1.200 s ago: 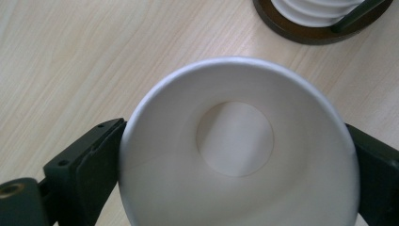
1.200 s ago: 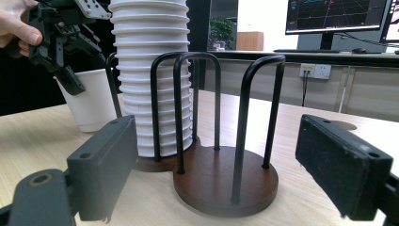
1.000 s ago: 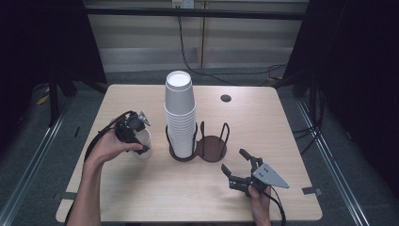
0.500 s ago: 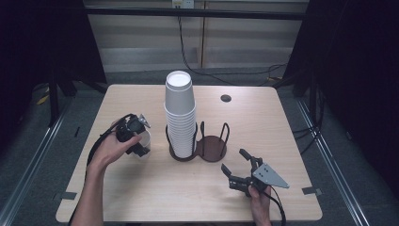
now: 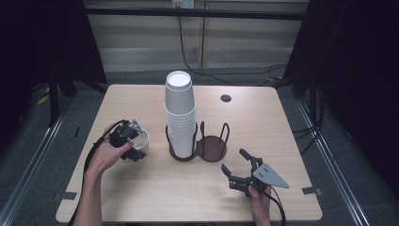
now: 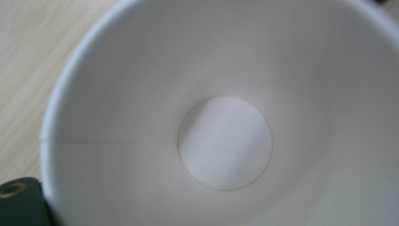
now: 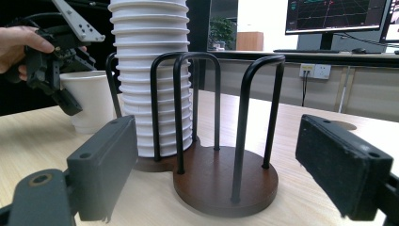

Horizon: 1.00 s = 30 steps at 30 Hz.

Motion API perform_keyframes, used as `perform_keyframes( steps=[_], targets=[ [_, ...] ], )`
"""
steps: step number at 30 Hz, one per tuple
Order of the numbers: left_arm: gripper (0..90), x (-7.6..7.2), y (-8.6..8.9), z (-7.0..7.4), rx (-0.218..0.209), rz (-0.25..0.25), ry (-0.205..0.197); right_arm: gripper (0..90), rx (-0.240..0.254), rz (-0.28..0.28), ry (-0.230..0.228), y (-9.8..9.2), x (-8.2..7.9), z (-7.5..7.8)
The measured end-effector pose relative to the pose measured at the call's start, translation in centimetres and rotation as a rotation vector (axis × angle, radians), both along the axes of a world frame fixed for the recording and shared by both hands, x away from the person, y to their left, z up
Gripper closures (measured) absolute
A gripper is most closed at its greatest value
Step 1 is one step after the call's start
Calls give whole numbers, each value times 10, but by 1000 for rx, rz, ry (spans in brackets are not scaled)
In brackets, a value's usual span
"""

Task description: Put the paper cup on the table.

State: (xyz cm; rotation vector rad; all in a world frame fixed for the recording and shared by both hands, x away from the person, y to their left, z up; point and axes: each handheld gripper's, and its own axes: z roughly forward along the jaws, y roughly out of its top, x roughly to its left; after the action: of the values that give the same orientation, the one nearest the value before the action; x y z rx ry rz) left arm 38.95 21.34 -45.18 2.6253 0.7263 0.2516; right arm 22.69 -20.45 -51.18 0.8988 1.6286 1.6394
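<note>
White paper cup (image 5: 141,143), smooth tapered wall, round flat base, on pale wood-grain table (image 5: 141,193)

Table (image 5: 155,197): pale wood with rounded corners, spread out in front of me.
Stack of cups (image 5: 179,113): white paper cups nested tall and upright, standing in the left bay of the holder.
Holder (image 5: 211,147): round dark brown bases with black wire hoops; I see its right bay empty.
Hole (image 5: 226,98): small dark round one in the tabletop, far right of the stack.
Tape marks (image 5: 310,190): grey strips near my two table corners.
Cables (image 5: 221,75): black, trailing over the floor beyond the table.
Monitor (image 7: 336,16): lit, on a desk well behind.
Wall socket (image 7: 313,71): white, below that desk.
</note>
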Motion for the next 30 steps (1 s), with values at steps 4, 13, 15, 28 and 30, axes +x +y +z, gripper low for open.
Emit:
perform_keyframes(
  steps=[4,13,15,28,30],
  targets=[
    [67,-3,7,-3,-29,7,-11,132,0,0,0,0,0,0],
    [159,-11,27,-12,-130,34,5,132,1,4,0,0,0,0],
    [159,-14,31,-13,-158,52,-1,132,1,4,-1,0,0,0],
    [160,-40,47,-5,-327,126,-112,132,2,7,0,0,0,0],
    [159,-43,47,-3,-351,140,-134,131,2,7,0,0,0,0]
  ],
)
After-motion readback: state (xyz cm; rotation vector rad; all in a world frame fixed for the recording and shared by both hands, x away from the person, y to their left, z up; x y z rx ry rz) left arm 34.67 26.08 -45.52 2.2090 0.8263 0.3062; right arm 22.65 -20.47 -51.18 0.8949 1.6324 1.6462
